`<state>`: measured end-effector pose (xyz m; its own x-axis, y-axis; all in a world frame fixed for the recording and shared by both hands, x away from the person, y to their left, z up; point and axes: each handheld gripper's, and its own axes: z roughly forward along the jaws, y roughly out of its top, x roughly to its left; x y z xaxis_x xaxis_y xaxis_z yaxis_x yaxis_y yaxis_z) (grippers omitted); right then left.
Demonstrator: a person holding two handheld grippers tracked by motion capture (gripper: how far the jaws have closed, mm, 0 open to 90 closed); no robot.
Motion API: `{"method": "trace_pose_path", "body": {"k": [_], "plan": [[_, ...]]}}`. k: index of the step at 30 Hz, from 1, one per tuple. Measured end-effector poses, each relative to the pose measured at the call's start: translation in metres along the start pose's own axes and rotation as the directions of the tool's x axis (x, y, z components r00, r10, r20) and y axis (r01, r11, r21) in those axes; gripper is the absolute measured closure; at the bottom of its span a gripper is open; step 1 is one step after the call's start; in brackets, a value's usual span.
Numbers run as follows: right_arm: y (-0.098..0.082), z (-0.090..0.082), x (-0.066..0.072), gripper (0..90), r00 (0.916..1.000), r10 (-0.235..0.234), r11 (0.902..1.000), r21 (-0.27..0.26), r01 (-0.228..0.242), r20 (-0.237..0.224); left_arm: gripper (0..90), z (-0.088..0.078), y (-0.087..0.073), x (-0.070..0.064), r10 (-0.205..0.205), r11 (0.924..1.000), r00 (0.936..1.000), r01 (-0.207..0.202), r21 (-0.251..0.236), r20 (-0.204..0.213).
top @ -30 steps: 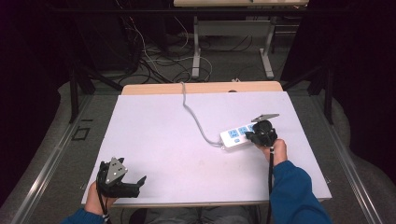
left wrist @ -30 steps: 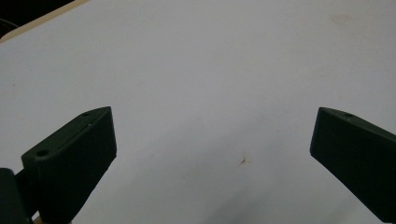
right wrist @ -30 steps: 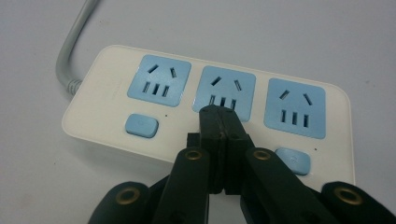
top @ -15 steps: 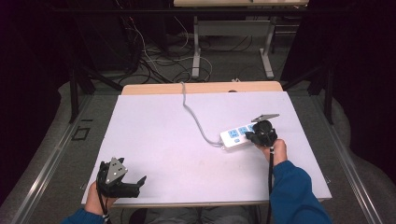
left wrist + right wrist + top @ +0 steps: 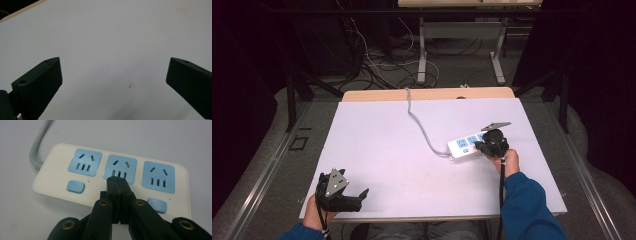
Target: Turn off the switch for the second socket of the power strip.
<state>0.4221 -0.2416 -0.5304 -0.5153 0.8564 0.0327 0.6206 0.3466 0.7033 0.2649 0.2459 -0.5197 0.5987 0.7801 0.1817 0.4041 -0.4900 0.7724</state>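
Three blue sockets line the white power strip (image 5: 465, 145), which lies near the desk's (image 5: 377, 145) right edge with its long axis slanting from the middle toward the far right corner, its grey cord (image 5: 418, 123) running off over the far edge. The right gripper (image 5: 118, 185), jaws pressed together, rests its tips on the strip at the middle socket (image 5: 121, 167). The left gripper (image 5: 343, 192) sits at the near left corner, jaws spread wide over bare desk.

text: none legible | power strip (image 5: 111, 178): faint embossing perhaps, too blurred to read

A lab or workshop — loose cables (image 5: 377, 65) tangled on the floor, metal table legs (image 5: 422, 50) behind, dark curtains (image 5: 592, 60) all round.
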Motion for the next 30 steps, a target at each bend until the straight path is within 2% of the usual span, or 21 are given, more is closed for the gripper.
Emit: {"method": "trace_pose_path", "body": {"k": [8,11,14,18,19,23,30], "plan": [[0.0003,0.0001,0.0019,90.0,0.9999,-0.011,0.9999,0.001,0.011,0.012,0.5,0.0003,-0.0003,-0.0006,-0.013,0.9999,0.9999,0.013,-0.003,0.008],[0.0006,0.0001,0.0028,90.0,0.9997,-0.012,0.9999,-0.002,0.012,0.023,0.6,0.0013,-0.0003,-0.0009,-0.011,0.9999,0.9999,0.011,0.001,0.009],[0.0002,0.0001,0.0020,90.0,0.9999,-0.012,0.9999,-0.001,0.012,0.013,0.6,0.0023,-0.0001,-0.0009,-0.003,1.0000,1.0000,0.003,0.000,0.001],[0.0003,0.0000,0.0030,90.0,0.9997,-0.012,0.9999,-0.002,0.012,0.022,0.6,0.0021,-0.0002,-0.0016,-0.014,0.9999,0.9999,0.014,-0.002,0.007],[0.0002,0.0002,0.0031,90.0,0.9995,-0.017,0.9998,-0.001,0.017,0.026,0.6,0.0019,0.0000,-0.0006,-0.001,1.0000,1.0000,0.001,0.002,0.001],[-0.0004,-0.0001,0.0049,90.0,0.9990,-0.029,0.9996,-0.007,0.029,0.035,0.6,0.0011,-0.0002,-0.0018,-0.014,0.9999,0.9999,0.014,0.000,0.008],[-0.0010,-0.0001,0.0046,90.0,0.9991,-0.026,0.9996,-0.011,0.027,0.033,0.5,0.0010,0.0000,-0.0016,-0.009,1.0000,0.9999,0.009,0.001,0.011]]}}
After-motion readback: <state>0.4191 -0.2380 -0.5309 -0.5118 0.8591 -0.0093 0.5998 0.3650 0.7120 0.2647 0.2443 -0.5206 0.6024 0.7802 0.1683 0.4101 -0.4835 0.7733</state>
